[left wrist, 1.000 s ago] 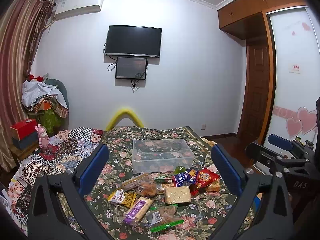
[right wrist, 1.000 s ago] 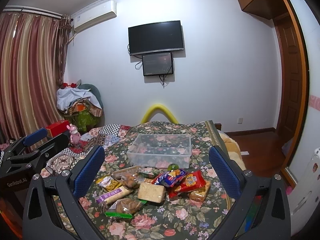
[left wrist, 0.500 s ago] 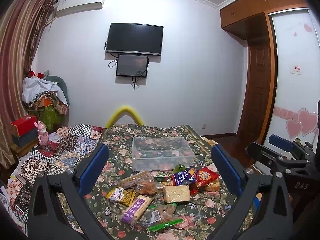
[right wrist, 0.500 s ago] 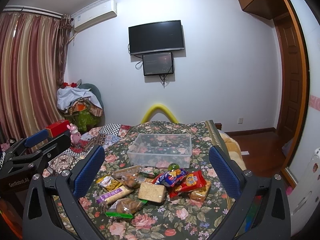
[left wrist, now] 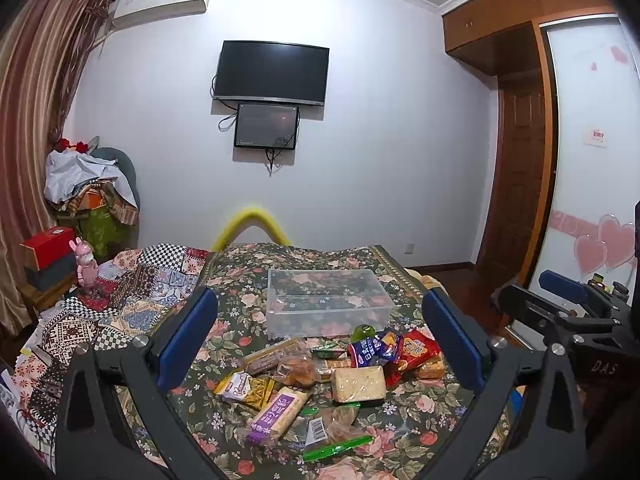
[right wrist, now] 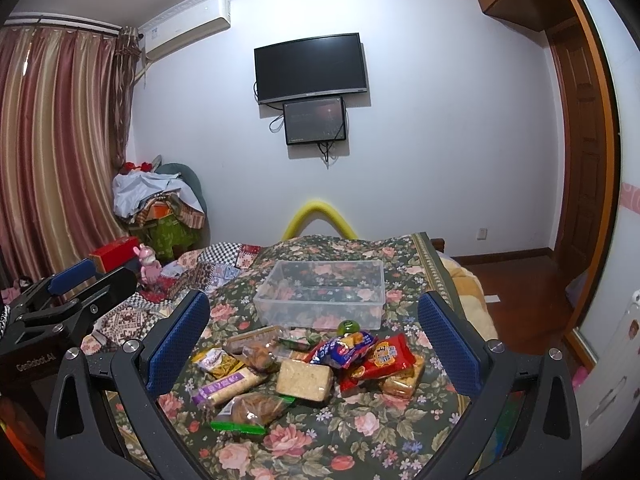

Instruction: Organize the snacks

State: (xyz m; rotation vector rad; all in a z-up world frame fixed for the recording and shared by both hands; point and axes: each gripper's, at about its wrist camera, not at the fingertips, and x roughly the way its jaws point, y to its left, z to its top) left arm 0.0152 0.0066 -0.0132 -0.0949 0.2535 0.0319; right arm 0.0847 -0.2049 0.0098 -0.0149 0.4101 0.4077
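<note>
A bed [left wrist: 224, 312] under a floral cover carries a clear bin [left wrist: 326, 302] near its middle, a snack pile [left wrist: 320, 376] toward the near edge, and a patchwork quilt [left wrist: 120, 304] along the left edge.

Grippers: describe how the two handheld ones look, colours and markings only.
Both match: black angular frames with triangular cut-outs, silver screws, and two long fingers faced with textured blue pads. The left gripper body reads "GenRobot.AI" in white, seen from the right wrist. The right gripper body reads "DAS", seen from the left wrist. No cables or sleeves show.
</note>
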